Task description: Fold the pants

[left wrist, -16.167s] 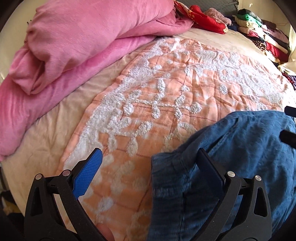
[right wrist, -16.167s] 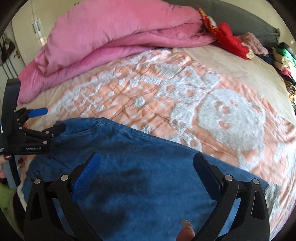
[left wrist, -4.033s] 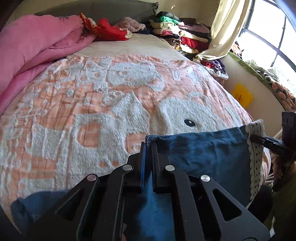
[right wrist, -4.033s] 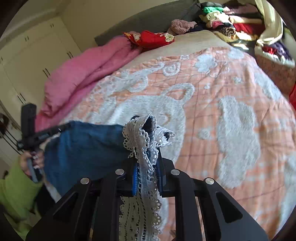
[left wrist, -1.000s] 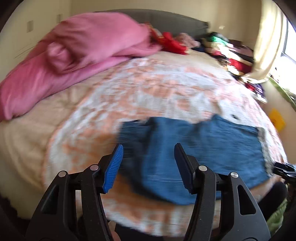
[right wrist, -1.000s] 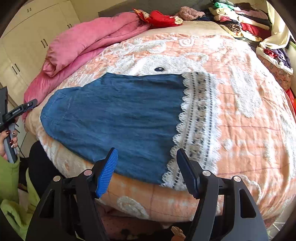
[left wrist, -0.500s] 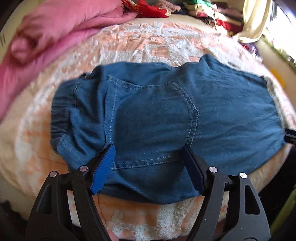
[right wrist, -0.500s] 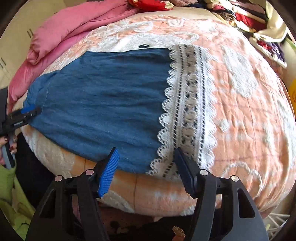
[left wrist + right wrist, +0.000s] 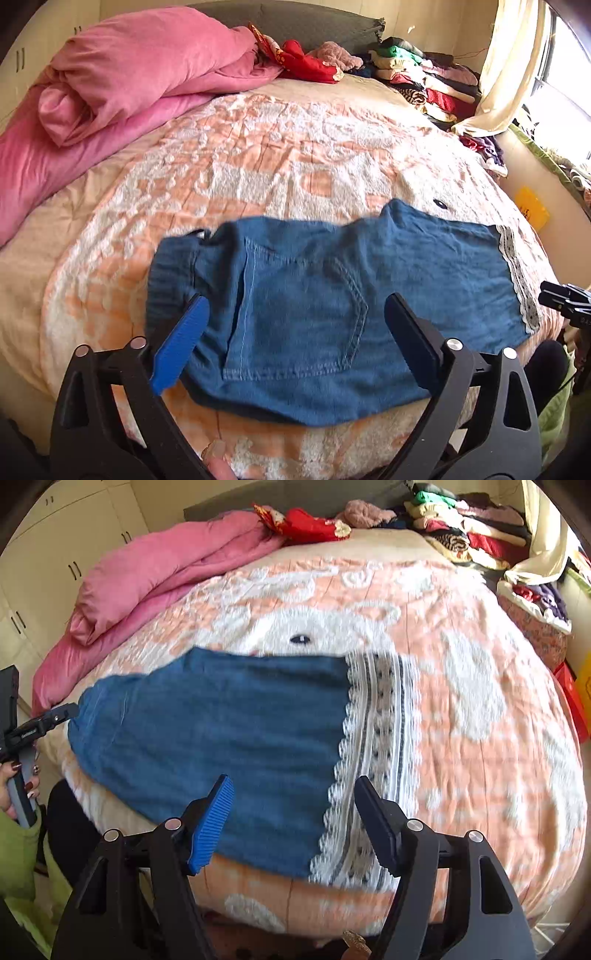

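While both claws hang free, this is the layout:
Denim pants (image 9: 332, 295): lying flat across the near edge of the bed (image 9: 280, 155), legs apparently stacked, waistband left, lace hem (image 9: 373, 760) right.
Left claw (image 9: 295, 332): spread wide, empty, above the back pocket (image 9: 295, 314).
Right claw (image 9: 291, 823): spread wide, empty, over the hem end.
Done: seemingly one lengthwise fold, smoothed.
Left: folding hem toward waistband, likely more than once.
Far side: pink duvet (image 9: 129, 70), clothes piles (image 9: 424, 74).

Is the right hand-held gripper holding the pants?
No, the right hand-held gripper is open above the pants, touching nothing.
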Motion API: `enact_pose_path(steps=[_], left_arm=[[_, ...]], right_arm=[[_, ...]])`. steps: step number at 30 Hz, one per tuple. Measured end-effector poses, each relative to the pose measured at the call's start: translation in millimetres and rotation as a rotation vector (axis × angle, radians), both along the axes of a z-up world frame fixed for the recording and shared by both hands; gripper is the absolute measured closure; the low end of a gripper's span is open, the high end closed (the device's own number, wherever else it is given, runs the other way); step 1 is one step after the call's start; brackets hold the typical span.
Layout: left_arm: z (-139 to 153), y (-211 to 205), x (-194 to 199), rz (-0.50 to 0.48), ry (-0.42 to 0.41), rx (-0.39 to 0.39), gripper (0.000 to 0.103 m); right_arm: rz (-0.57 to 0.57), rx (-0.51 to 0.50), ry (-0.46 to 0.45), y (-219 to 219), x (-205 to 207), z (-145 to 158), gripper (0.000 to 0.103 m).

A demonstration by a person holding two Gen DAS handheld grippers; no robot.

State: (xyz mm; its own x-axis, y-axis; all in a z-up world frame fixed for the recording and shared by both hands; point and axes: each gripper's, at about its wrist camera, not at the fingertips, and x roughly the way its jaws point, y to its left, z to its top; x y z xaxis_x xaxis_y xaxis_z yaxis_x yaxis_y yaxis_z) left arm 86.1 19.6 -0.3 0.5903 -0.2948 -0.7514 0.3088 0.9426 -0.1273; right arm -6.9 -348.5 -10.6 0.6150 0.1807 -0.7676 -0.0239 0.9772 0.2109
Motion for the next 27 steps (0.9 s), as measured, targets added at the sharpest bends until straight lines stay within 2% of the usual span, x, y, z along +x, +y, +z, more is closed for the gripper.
enact_pose_path(steps=[6, 14, 20, 22, 26, 27], left_arm=[[0.4, -16.9, 9.5, -0.028, 0.008, 0.008, 0.01], [-8.8, -52.0, 28.7, -0.105, 0.035, 0.019, 0.01], [-26.8, -64.8, 49.2, -0.101, 0.083, 0.039, 0.01], [-36.8, -65.7, 56.9, -0.079, 0.098, 0.072, 0.01], [-52.9, -60.4, 71.7, -0.038, 0.11, 0.121, 0.01], [-54.9, -58.5, 74.1, -0.035, 0.108, 0.122, 0.01]], right_arm=[[0.014, -0.014, -0.027, 10.3, 25.1, 7.0, 0.036], [0.002, -0.015, -0.018, 17.6, 64.6, -2.6, 0.036], [-0.021, 0.003, 0.006, 11.7, 94.3, -14.3, 0.036], [-0.035, -0.001, 0.019, 7.8, 105.1, -20.0, 0.036], [-0.091, -0.064, 0.095, -6.8, 123.3, -38.5, 0.036], [-0.093, -0.05, 0.105, -12.2, 125.8, -42.7, 0.037]])
